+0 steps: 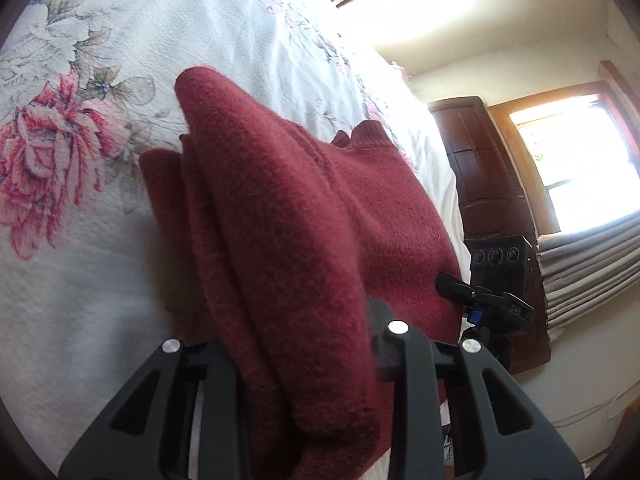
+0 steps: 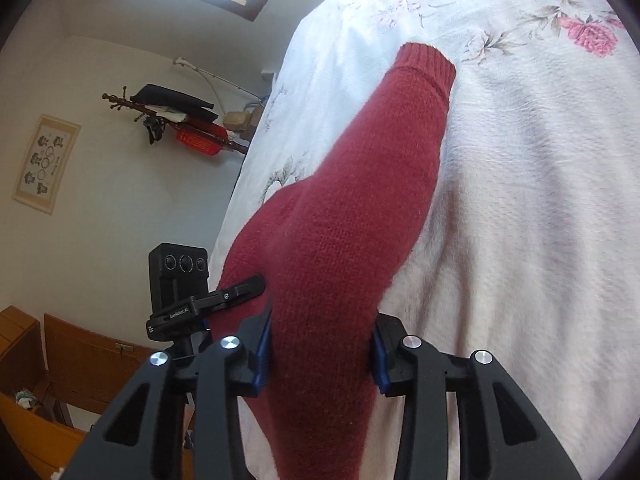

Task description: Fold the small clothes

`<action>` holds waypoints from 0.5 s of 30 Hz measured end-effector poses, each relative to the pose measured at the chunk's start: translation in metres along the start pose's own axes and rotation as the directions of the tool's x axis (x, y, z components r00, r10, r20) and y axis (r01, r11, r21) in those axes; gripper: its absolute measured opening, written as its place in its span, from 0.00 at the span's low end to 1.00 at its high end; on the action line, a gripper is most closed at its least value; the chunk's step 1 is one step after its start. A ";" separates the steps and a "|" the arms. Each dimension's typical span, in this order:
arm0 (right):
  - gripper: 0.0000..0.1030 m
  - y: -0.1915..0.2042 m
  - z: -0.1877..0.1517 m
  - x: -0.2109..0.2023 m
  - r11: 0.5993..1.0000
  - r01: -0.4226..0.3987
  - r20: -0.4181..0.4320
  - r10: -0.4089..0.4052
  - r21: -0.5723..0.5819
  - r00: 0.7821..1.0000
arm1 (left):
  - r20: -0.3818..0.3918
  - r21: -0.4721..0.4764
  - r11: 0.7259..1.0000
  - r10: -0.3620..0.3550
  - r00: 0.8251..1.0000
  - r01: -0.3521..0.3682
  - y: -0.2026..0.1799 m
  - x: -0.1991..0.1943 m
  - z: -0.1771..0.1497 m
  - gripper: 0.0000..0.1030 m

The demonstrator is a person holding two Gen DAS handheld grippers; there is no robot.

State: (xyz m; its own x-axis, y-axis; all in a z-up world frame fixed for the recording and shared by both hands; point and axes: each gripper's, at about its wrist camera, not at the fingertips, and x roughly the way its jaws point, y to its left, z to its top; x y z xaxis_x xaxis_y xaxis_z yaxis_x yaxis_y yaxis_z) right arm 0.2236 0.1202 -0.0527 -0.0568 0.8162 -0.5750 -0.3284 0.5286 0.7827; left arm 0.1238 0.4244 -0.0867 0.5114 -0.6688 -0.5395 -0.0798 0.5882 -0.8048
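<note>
Dark red knit sweater (image 1: 304, 208) lying on a white floral bedspread (image 1: 80, 240), near the bed's edge, bunched in thick folds. Left gripper (image 1: 304, 364) clamped on a fold of the sweater's body, knit filling the gap between its jaws. Right gripper (image 2: 320, 356) closed around a sleeve (image 2: 384, 184), ribbed cuff (image 2: 428, 68) pointing away across the bedspread (image 2: 540, 220). Black camera unit (image 2: 178, 276) beside the bed's edge, touching the red knit.
</note>
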 end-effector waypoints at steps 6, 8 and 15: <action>0.38 -0.002 -0.047 -0.072 0.999 0.034 0.010 -0.034 -0.021 0.999 | -0.028 0.054 0.998 -0.040 0.999 0.042 -0.064 0.026 -0.046 0.26; 0.38 -0.010 -0.064 -0.090 0.999 0.050 0.016 -0.050 -0.006 0.999 | -0.044 0.073 0.997 -0.029 0.999 0.032 -0.080 0.041 -0.061 0.26; 0.38 -0.057 -0.112 -0.111 0.992 0.098 0.002 -0.099 0.079 0.995 | -0.116 0.041 0.999 0.003 0.993 0.002 -0.086 0.080 -0.118 0.26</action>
State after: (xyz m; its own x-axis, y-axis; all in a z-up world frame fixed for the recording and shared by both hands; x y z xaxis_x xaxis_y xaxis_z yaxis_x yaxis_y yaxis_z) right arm 0.1429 -0.0267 -0.0595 -0.0225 0.7605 -0.6489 -0.2571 0.6228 0.7389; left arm 0.0703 0.2665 -0.0900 0.4086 -0.7152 -0.5670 -0.0437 0.6052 -0.7949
